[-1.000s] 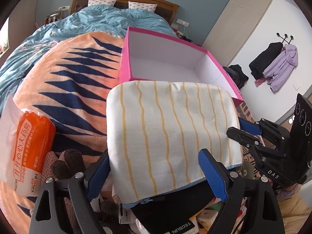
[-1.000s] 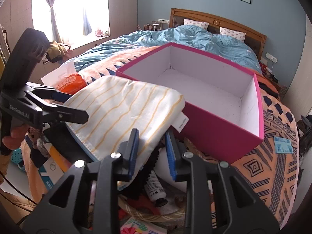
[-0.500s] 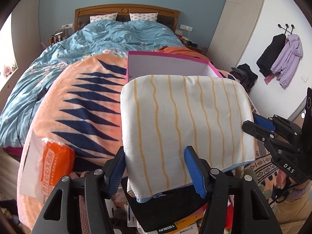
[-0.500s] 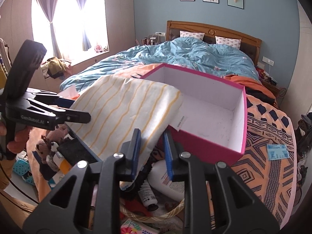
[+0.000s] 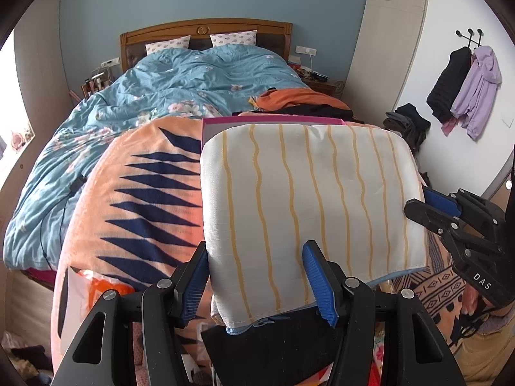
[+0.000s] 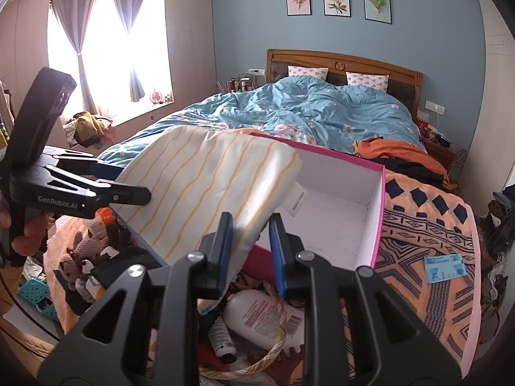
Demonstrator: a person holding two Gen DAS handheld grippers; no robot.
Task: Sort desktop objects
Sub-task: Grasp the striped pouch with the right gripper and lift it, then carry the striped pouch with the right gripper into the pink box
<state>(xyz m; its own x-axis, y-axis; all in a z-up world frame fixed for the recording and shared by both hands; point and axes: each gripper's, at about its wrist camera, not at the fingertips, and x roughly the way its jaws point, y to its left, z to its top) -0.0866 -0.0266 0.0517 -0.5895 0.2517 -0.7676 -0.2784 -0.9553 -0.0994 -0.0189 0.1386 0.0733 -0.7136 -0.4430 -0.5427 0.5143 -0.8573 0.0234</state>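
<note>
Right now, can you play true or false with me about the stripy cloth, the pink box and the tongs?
1. Both tongs hold the stripy cloth. True: left tongs and right tongs grip its edges.
2. The pink box is full of toys. False: its white inside is bare.
3. The cloth has yellow stripes. True.
4. The white bottle sits inside the pink box. False: it lies in front of the box, beside a basket rim.

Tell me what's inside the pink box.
In the right wrist view the pink box shows only bare white floor and walls. The striped cloth held over its near left corner hides that part.
</note>
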